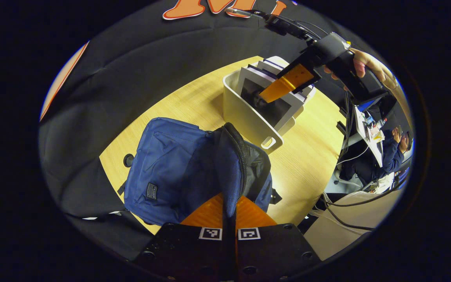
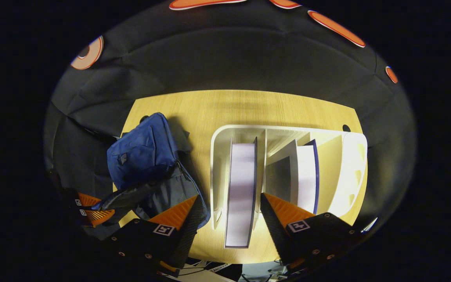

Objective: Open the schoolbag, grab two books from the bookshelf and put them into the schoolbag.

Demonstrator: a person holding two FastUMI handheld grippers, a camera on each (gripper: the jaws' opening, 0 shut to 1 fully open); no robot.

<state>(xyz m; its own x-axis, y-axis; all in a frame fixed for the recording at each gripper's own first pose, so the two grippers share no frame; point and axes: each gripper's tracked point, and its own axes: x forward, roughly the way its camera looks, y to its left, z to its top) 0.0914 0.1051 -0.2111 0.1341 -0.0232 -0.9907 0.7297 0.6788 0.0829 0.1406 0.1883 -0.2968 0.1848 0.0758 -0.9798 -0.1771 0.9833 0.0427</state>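
Pinched in the left gripper [image 1: 229, 219], jaws closed on its opened rim, the schoolbag [image 1: 163, 168] lies on the desk [image 1: 307, 156] beside the bookshelf [image 2: 284, 133]. Right gripper [image 2: 229, 211] hovers wide-jawed astride a book [image 2: 241, 188] standing there; next, descend and clamp.

Bright overhead light on the wooden table [image 2: 241, 105], dim surroundings, soft shadows beside the schoolbag [image 1: 170, 168], strong fisheye bending at edges
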